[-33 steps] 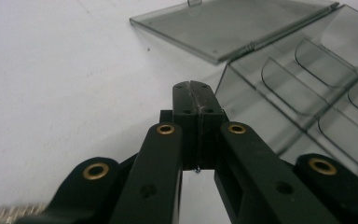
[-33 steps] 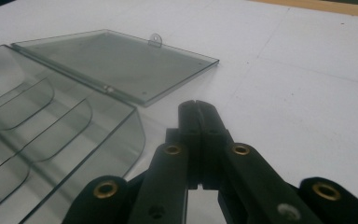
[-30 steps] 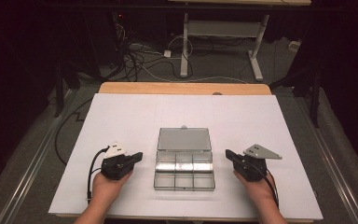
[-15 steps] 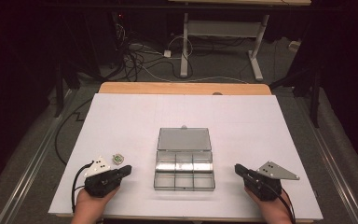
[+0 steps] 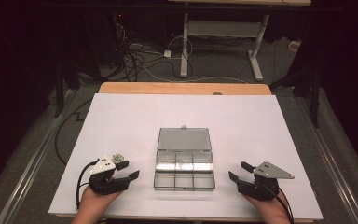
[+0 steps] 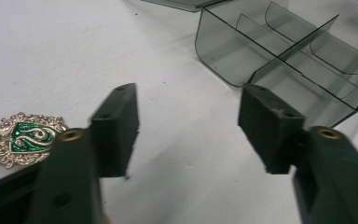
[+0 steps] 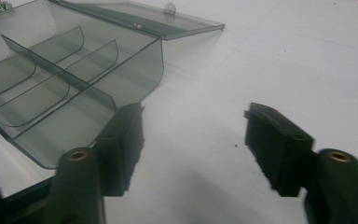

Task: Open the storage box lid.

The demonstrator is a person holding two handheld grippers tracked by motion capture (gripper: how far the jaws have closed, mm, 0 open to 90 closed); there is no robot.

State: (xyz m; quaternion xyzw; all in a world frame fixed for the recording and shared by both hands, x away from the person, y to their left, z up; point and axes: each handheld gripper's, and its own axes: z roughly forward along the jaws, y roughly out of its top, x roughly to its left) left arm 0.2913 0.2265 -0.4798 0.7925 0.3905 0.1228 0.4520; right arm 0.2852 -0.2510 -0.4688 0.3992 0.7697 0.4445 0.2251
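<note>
**High view: 2 grippers, 1 open box, 1 badge**

High view entry 1: clear smoky plastic compartment box (image 5: 183,169), 6 cells, hinged lid laid flat at its 12 o'clock; sits at the centre of the white table sheet (image 5: 121,121). Lid is likely folded back so the cells can be loaded from above. All visible cells look empty.

Entry 2: small silver badge with a green enamel crest (image 5: 118,158), lying flat on the sheet at 9 o'clock from the box, well apart from it. In the left gripper view the badge (image 6: 25,138) lies at 9 o'clock of the jaws, outside them, untouched.

Entry 3: left gripper (image 5: 127,170), black, hand-held, jaws spread wide with nothing between; pointed toward the box, just beside the badge. Judged to be the nearer tool for picking it up.

Entry 4: right gripper (image 5: 240,171), black, jaws likewise spread and empty, resting at 3 o'clock of the box, near but apart; probably parked to steady the box.
</note>
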